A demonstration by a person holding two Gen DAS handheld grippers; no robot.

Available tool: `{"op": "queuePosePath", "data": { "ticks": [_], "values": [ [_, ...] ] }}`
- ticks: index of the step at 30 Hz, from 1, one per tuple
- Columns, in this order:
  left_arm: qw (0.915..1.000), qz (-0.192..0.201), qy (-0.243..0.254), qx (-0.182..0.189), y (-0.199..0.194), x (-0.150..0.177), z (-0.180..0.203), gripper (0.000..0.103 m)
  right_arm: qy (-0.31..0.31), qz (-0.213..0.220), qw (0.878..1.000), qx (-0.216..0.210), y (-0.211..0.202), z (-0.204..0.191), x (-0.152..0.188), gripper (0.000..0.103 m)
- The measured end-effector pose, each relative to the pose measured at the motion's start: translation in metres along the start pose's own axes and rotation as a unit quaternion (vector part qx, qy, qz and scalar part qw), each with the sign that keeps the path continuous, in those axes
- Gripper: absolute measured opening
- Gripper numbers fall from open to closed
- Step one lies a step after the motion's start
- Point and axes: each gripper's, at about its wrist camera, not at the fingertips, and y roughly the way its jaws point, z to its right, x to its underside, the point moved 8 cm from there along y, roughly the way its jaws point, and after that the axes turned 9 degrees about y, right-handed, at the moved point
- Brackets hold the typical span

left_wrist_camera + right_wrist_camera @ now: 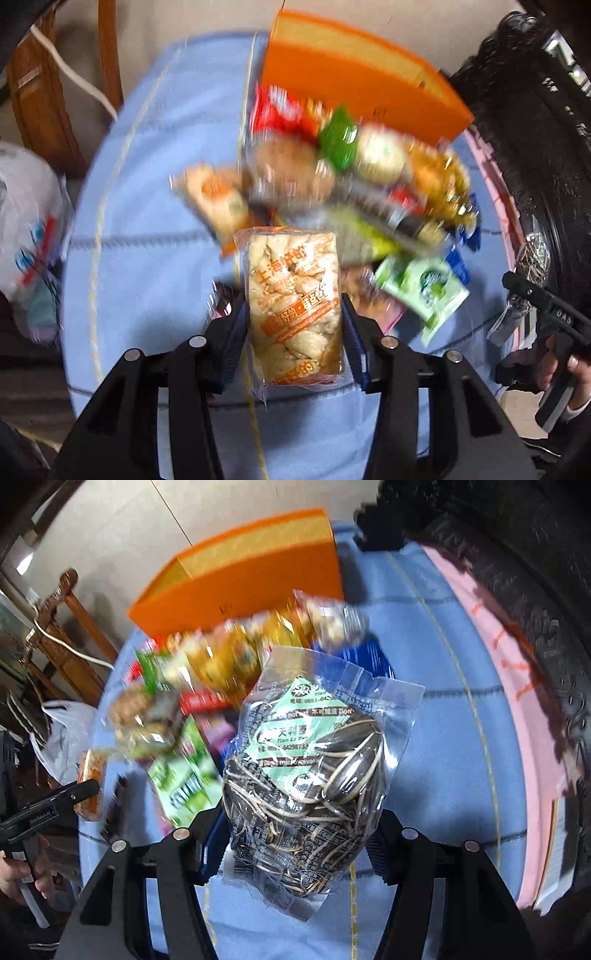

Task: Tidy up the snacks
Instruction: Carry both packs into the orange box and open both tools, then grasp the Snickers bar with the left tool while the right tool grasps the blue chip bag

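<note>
left wrist view: your left gripper (pixel 295 325) has its fingers (pixel 236 332) partly closed on the clear pastry packet (pixel 293 295), held upright at 6 o'clock, clear of the blue worktop (pixel 147 221). the snack pile (pixel 351 192) lies loose at 1 o'clock, in front of the orange box (pixel 354 74), so most sorting looks undone. the tool points steeply down.

right wrist view: your right gripper (pixel 295 834) has its fingers (pixel 210 845) clamped at mid width on the sunflower seed bag (pixel 310 775), centre frame, raised off the cloth. the pile sits at 10 o'clock, the box at 11. your other hand (pixel 14 871) works its tool at 8 o'clock.
</note>
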Motion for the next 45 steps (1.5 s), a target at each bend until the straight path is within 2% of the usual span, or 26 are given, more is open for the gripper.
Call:
{"op": "queuePosePath", "data": {
  "ticks": [1,4,5,7,11,16,18,21,24,25,26,27,28,30,32,36,39,42,45],
  "values": [
    [0.9998,0.018,-0.002,0.01,-0.011,-0.012,0.0,0.047,0.0,0.01,1.0,-0.004,-0.005,-0.002,-0.009,0.063],
    [0.9975,0.064,0.027,-0.006,-0.032,-0.051,0.004,0.047,-0.003,0.034,0.999,-0.02,-0.015,-0.011,-0.04,0.063],
    [0.9968,0.075,0.027,0.002,-0.036,-0.065,0.006,0.047,-0.006,0.041,0.999,-0.025,-0.017,-0.014,-0.053,0.063],
    [0.9942,0.102,0.028,0.02,-0.044,-0.102,0.019,0.047,-0.009,0.064,0.997,-0.039,-0.023,-0.025,-0.086,0.063],
    [0.988,0.145,0.052,0.012,-0.05,-0.18,0.034,0.047,-0.005,0.103,0.992,-0.067,-0.024,-0.053,-0.16,0.063],
    [0.9883,0.144,0.05,-0.008,-0.002,-0.281,0.042,0.047,0.02,0.134,0.988,-0.08,-0.002,-0.083,-0.246,0.064],
    [0.9912,0.124,0.042,-0.022,0.027,-0.301,0.036,0.047,0.032,0.133,0.988,-0.072,0.018,-0.087,-0.268,0.064],
    [0.9947,0.09,0.034,-0.035,0.069,-0.313,0.026,0.047,0.031,0.123,0.991,-0.031,0.062,-0.086,-0.291,0.064],
    [0.9966,0.067,0.029,-0.038,0.1,-0.309,0.021,0.047,0.053,0.088,0.994,-0.024,0.104,-0.079,-0.293,0.063],
    [0.9975,0.056,0.022,-0.036,0.11,-0.307,0.018,0.054,0.054,0.079,0.995,-0.02,0.113,-0.078,-0.293,0.064],
    [0.998,0.049,0.015,-0.036,0.116,-0.305,0.017,0.066,0.053,0.063,0.996,-0.013,0.126,-0.078,-0.29,0.073],
    [0.998,0.045,0.008,-0.044,0.119,-0.301,0.014,0.092,0.05,0.05,0.998,-0.007,0.133,-0.077,-0.287,0.078],
    [0.9966,0.052,0.002,-0.064,0.116,-0.299,0.008,0.098,0.048,0.045,0.998,-0.003,0.136,-0.078,-0.286,0.081],
    [0.9953,0.066,0.013,-0.071,0.109,-0.296,0.009,0.098,0.042,0.059,0.997,0.002,0.133,-0.078,-0.284,0.086],
    [0.9947,0.057,0.023,-0.082,0.101,-0.287,0.005,0.098,0.036,0.08,0.996,0.008,0.118,-0.075,-0.277,0.089],
    [0.9901,0.081,0.048,-0.104,0.063,-0.251,-0.006,0.098,0.026,0.116,0.993,0.004,0.072,-0.063,-0.241,0.098],
    [0.9867,0.081,0.061,-0.127,0.041,-0.201,-0.024,0.098,-0.001,0.134,0.99,0.038,0.049,-0.043,-0.202,0.099],
    [0.9847,0.062,0.068,-0.148,0.024,-0.137,-0.037,0.098,-0.026,0.119,0.99,0.065,0.041,-0.023,-0.155,0.099],
    [0.9847,0.025,0.067,-0.159,0.021,-0.071,-0.05,0.098,-0.023,0.094,0.992,0.085,0.037,-0.002,-0.112,0.099]
  ]
}}
